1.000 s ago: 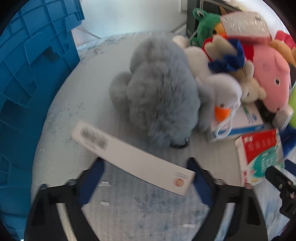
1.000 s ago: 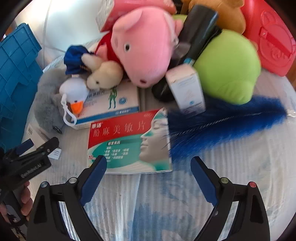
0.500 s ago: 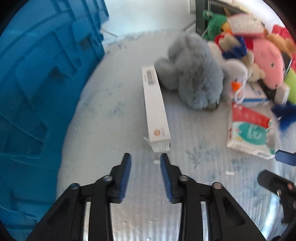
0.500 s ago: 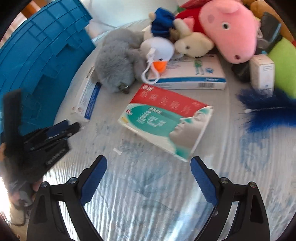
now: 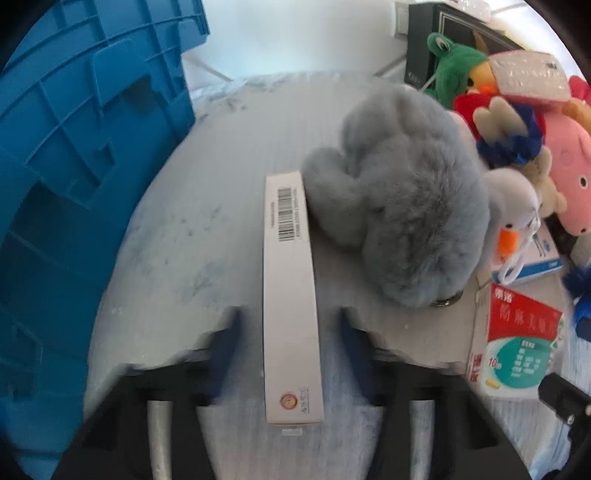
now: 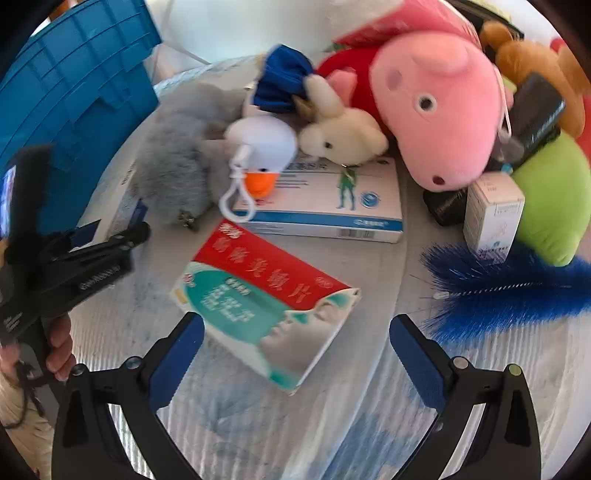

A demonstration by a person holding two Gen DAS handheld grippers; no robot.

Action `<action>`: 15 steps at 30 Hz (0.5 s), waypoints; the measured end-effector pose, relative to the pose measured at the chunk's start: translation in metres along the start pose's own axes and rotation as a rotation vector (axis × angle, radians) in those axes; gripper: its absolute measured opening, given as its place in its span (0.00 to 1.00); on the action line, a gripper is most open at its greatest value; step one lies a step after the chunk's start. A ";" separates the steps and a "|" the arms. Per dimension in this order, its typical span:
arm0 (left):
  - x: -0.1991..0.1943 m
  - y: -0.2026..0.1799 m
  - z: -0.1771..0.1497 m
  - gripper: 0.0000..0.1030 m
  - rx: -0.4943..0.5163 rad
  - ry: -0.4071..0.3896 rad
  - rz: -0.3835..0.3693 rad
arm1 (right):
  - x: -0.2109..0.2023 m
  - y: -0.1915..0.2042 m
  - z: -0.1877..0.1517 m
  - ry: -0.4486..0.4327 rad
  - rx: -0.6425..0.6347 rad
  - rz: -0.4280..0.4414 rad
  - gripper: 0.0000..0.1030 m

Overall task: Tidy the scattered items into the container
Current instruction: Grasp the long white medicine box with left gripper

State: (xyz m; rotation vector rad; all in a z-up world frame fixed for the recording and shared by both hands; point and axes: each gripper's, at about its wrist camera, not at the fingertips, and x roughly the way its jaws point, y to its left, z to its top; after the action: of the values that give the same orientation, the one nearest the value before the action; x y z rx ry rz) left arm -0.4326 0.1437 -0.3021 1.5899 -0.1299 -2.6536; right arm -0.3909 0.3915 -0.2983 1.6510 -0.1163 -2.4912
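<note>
A pale counter under a ribbed white cover mottled with faded blue carries a spread of toys and cartons, with a bright white wall beyond its far edge. The ribbed blue plastic crate, the container for the clutter, stands along the counter's left side and fills that part of both views.

The left tool straddles the near half of a long, narrow white carton with a barcode. The carton lies flat on the cover, pointing away from the camera. The jaws have just been closing and the fingers are blurred, yet a strip of cover shows on each side of the carton, so the pads are not on it. The carton's far end touches a fluffy grey plush toy.

The right tool is spread wide, its jaws having just been opening, and pinches nothing. The near corner of a flat red, green and white medicine box lies between the blue-padded fingers, clear of both. Behind it sits a blue-and-white flat carton, with a white plush duck with an orange beak and a pink plush pig in red resting on its far edge. A blue bristle brush lies to the right, just in front of a lime-green cushion. A hand at the left edge grips the other tool's handle.
</note>
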 end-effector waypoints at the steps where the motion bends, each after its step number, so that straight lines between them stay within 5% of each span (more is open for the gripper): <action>1: -0.003 -0.002 -0.005 0.22 -0.009 0.006 0.002 | -0.001 -0.004 -0.002 0.002 0.006 0.012 0.99; 15: -0.040 -0.053 -0.083 0.22 -0.184 0.015 0.060 | 0.009 0.022 -0.007 0.013 -0.523 0.083 0.99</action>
State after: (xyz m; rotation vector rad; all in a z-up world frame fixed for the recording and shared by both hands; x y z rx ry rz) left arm -0.3401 0.1958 -0.3106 1.5229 0.0642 -2.5258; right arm -0.3863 0.3685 -0.3057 1.4046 0.4232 -2.1927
